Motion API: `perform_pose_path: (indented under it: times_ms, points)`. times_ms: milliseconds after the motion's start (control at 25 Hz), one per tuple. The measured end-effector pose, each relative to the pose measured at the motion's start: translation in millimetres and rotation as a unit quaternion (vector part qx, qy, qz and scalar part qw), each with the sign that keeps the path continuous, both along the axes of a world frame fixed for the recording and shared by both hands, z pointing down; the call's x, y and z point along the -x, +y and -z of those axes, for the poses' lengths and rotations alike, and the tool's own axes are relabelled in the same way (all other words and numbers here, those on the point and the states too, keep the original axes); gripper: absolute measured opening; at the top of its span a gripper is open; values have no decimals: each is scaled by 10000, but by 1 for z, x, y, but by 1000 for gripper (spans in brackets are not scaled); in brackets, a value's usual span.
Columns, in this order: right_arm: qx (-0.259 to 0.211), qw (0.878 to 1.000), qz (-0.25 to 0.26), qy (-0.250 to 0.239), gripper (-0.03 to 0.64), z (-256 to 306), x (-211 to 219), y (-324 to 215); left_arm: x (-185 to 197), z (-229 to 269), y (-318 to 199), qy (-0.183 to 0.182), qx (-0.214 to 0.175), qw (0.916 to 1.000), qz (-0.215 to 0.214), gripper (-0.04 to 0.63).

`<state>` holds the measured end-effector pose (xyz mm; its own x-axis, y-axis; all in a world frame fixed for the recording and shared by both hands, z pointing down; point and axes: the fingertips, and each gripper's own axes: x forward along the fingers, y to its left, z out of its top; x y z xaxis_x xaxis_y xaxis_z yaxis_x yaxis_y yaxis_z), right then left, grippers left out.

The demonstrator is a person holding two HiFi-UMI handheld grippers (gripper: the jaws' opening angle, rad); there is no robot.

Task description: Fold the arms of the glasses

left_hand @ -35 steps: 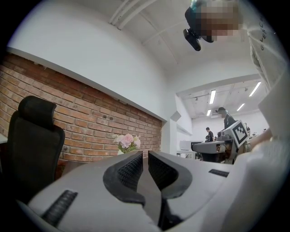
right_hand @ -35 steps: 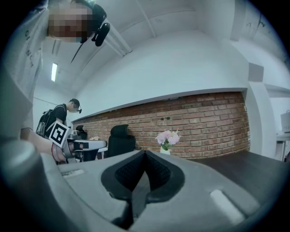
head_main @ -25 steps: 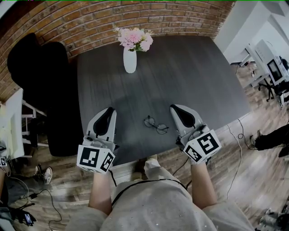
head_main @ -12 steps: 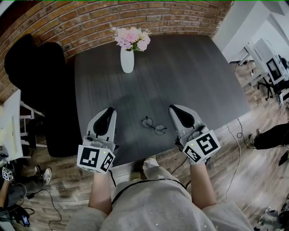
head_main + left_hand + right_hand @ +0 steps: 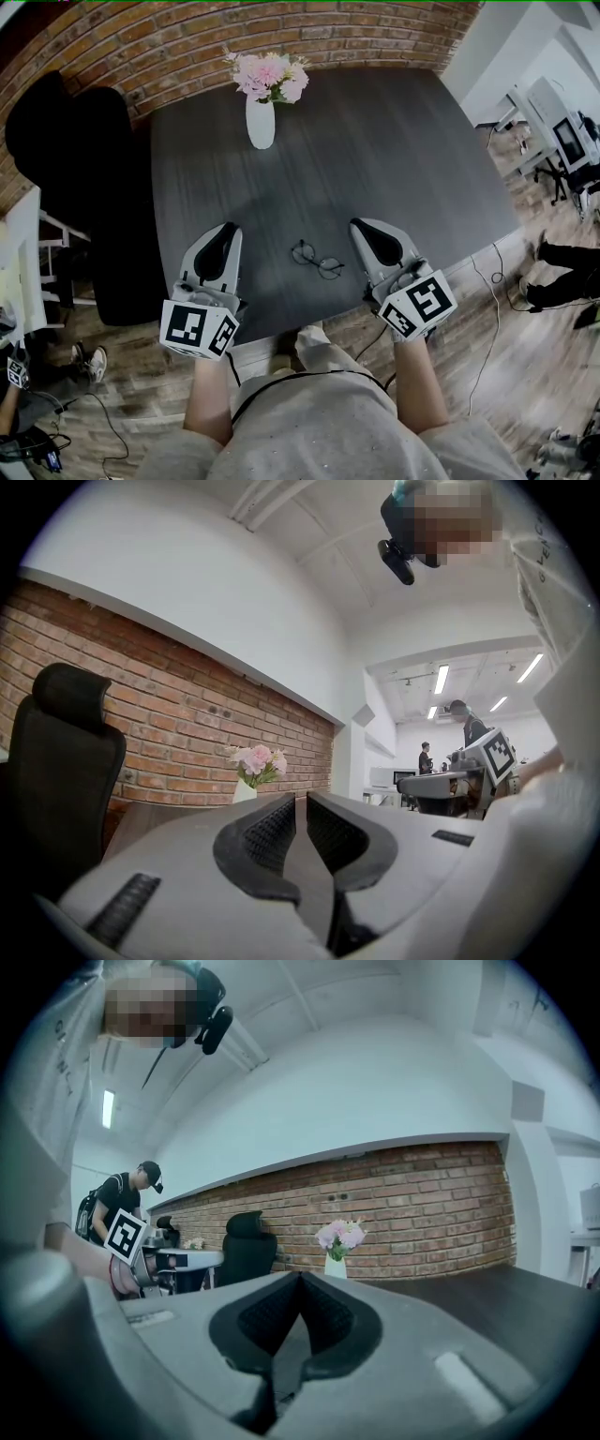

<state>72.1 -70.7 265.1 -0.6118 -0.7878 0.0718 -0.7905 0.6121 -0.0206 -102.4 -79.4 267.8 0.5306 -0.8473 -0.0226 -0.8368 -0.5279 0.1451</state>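
The dark grey table (image 5: 412,159) fills the middle of the head view, with a brick wall (image 5: 281,28) along its far edge at the top. A black office chair (image 5: 66,169) stands at the left side of the frame. The left gripper (image 5: 225,231) rests over the near table edge at lower left; its jaws are a narrow gap apart, with nothing between them. The right gripper (image 5: 360,225) is at lower right with jaws together and empty. A white vase (image 5: 260,124) with pink flowers (image 5: 268,75) stands at upper centre. The glasses (image 5: 316,259) lie on the table between both grippers, touching neither.
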Motion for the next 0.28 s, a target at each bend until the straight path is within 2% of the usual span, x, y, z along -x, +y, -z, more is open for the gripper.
perform_pose_path:
  times_ms: [280]
  points:
    - [27, 10000, 31, -5, -2, -3, -3, -3, -5, -3, -3, -17, 24, 10000, -12, 34]
